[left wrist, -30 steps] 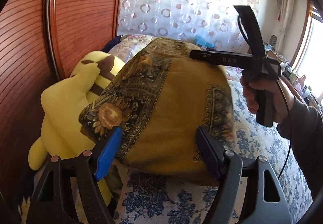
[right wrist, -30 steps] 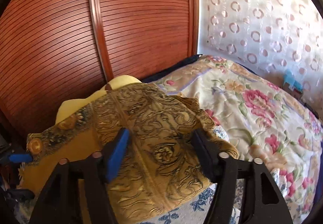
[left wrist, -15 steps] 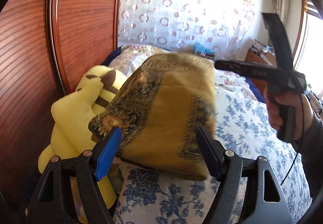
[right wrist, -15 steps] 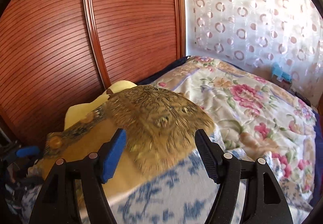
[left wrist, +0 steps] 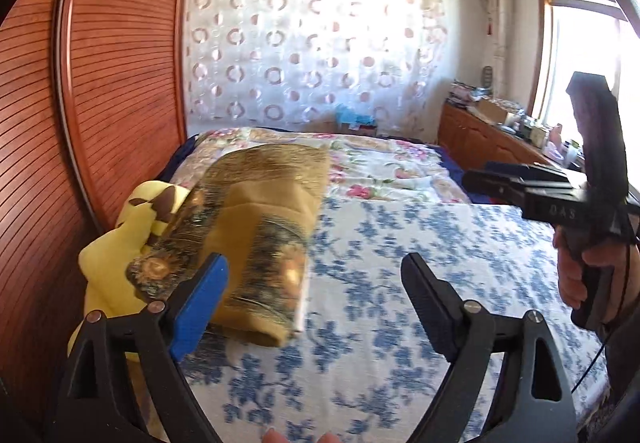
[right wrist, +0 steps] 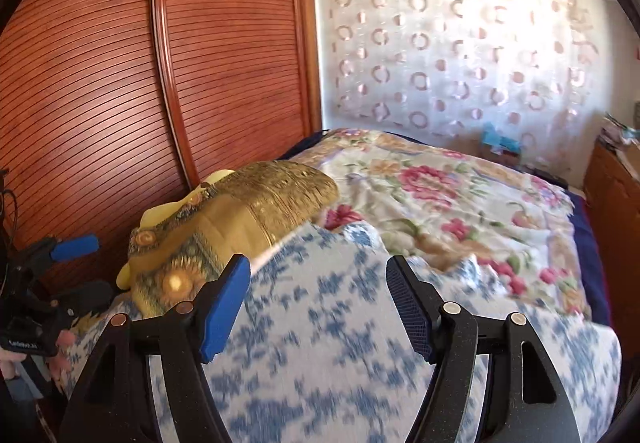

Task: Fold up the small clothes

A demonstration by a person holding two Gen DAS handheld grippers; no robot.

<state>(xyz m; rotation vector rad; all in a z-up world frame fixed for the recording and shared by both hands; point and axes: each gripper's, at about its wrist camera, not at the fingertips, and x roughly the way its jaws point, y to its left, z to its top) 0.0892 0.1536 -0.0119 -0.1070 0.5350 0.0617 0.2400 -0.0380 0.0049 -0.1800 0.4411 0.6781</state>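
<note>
A folded golden cloth [left wrist: 256, 227] lies on the bed [left wrist: 400, 267] against a yellow plush toy [left wrist: 120, 255]. The left gripper [left wrist: 316, 303] jaws are opening, empty; the right gripper [right wrist: 318, 307] jaws stand apart, empty.

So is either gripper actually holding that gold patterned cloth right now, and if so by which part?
Neither. The left gripper, its jaws opening, and the right gripper are both empty over the bedspread. The folded gold cloth lies free beside the yellow plush toy.
</note>
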